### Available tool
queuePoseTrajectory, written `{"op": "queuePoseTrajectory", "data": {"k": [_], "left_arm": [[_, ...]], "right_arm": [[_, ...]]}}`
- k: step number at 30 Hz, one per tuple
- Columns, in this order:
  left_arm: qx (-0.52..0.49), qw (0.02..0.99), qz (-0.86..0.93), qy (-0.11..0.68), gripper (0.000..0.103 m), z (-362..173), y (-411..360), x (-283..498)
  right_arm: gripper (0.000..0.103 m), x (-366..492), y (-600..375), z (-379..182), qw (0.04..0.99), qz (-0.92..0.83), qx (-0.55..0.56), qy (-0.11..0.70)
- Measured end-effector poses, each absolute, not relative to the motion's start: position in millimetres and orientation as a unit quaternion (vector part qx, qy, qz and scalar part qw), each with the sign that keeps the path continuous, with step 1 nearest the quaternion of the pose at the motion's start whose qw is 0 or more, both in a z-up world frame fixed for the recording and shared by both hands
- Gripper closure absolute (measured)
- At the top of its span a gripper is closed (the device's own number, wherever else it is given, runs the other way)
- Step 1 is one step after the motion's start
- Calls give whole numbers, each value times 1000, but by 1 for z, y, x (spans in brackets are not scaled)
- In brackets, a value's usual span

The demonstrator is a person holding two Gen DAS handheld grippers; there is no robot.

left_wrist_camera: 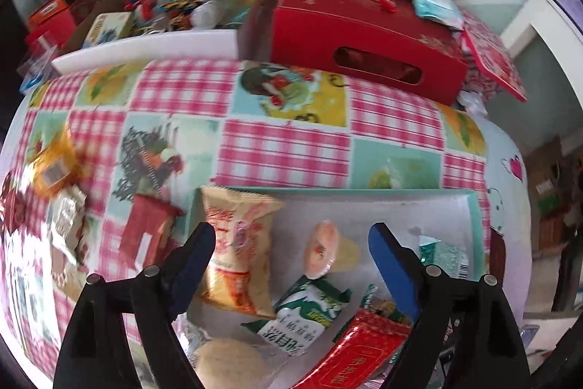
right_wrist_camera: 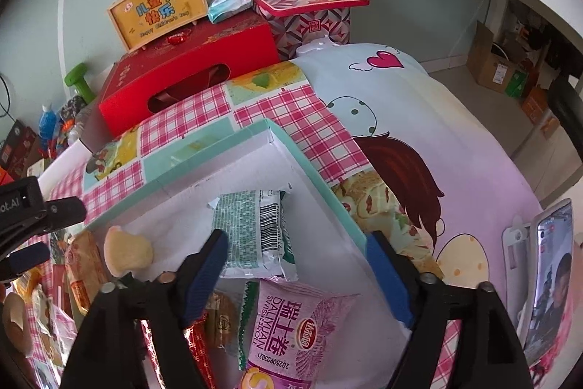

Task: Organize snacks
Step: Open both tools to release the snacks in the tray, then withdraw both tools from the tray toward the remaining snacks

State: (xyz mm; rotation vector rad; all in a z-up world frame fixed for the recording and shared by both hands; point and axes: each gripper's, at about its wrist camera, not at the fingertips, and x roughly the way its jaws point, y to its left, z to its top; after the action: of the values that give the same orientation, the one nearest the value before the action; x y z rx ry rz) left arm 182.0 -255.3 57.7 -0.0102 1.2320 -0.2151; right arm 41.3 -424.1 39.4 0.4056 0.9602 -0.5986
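A: Report the state of the left tongs [left_wrist_camera: 291, 239].
B: Spread wide, pinching nothing. They hang over the teal tray [left_wrist_camera: 477, 232] in the lower half of the left wrist view. Between the fingers lie an orange snack packet [left_wrist_camera: 237, 243], a small round jelly cup [left_wrist_camera: 320, 254] and a green-and-white packet [left_wrist_camera: 306, 316]. A red packet [left_wrist_camera: 360, 349] lies at lower centre.

A: Report the right tongs [right_wrist_camera: 297, 250].
B: Also spread, holding nothing. They sit above the same tray [right_wrist_camera: 320, 185], seen at centre of the right wrist view. A green packet with a barcode [right_wrist_camera: 255, 232] lies flat between the fingers. A pink Swiss-roll packet [right_wrist_camera: 291, 330] lies just below it at bottom centre.

A: Snacks outside the tray?
B: Several wrapped snacks [left_wrist_camera: 65, 217] lie on the checked cloth of the desk [left_wrist_camera: 284, 141] at the left edge of the left wrist view. They are blurred.

A: Background items?
B: A red gift box [right_wrist_camera: 189, 72] stands at upper centre-left, with a yellow handled box [right_wrist_camera: 156, 10] on top. A phone on a stand [right_wrist_camera: 550, 279] is at the right edge.
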Motion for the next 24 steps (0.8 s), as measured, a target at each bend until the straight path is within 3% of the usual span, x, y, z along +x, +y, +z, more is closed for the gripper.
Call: {"op": "queuePoseTrajectory", "data": {"k": [2,4,11,24], "left_arm": [[-5,808,-97,581,11,57,-252,182],[-9,807,-94,583,11,57,-248,182],[-21,825,-81,559,3,70,-231,178],[-73,811,-83,575,3,69,-175,170]], "right_arm": [[2,42,-422,41,827,-280,185,450],[0,42,-420,44,831,-277,183,447],[0,43,-412,52,834,-274,170,447],[0,44,-387,62,833,-249,156,469]]}}
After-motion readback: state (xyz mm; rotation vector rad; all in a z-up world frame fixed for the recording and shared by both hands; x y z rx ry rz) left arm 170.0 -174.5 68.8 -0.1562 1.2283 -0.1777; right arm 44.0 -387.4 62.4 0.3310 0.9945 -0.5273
